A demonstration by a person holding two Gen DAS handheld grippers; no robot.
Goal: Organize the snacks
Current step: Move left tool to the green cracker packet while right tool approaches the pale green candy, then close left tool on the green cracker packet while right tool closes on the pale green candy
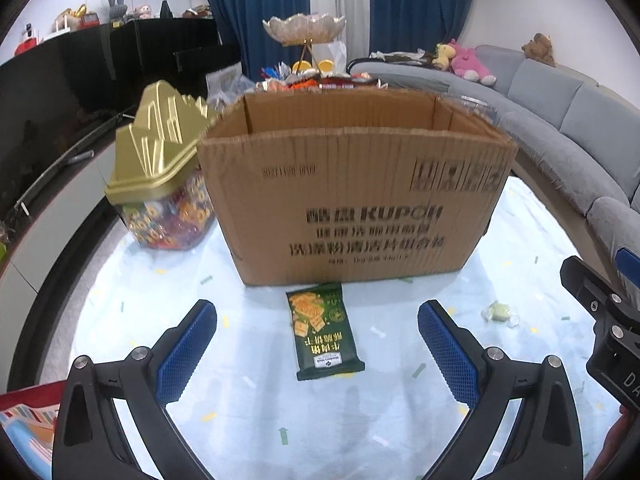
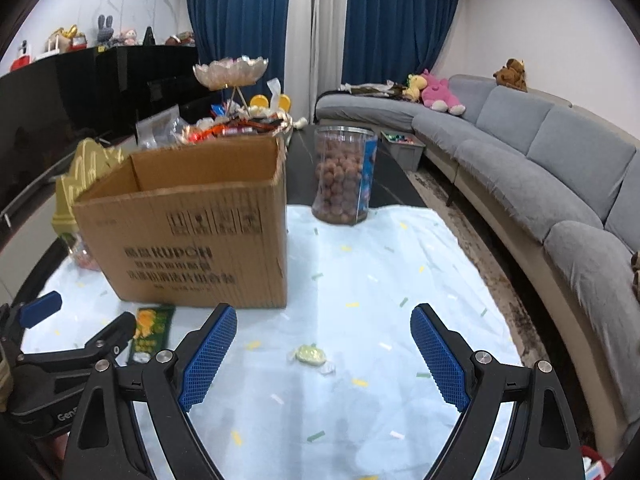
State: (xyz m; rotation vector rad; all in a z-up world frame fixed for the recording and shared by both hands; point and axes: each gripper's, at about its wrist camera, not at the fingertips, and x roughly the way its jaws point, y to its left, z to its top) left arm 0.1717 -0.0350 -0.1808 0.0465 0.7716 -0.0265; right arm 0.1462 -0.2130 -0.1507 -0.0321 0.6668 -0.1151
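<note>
My left gripper (image 1: pixel 316 344) nearest lens, jaws spread wide, holding nothing. Green snack packet (image 1: pixel 325 332) flat on pale tablecloth (image 1: pixel 160 280) between its fingers, long axis pointing away toward cardboard box (image 1: pixel 356 196), far end almost at box base. My right gripper (image 2: pixel 324 354) likewise wide, empty, wrapped candy (image 2: pixel 310 355) lying between fingers. Left nearer packet, right nearer candy. Box top open; bare cloth around both items.

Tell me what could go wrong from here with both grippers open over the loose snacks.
1. The flat green cracker packet lies almost against the brown cardboard box; the open left gripper could nudge the box while closing.
2. The small wrapped green candy is tiny and crinkly, so the open right gripper may pinch only wrapper and drop it.
</note>
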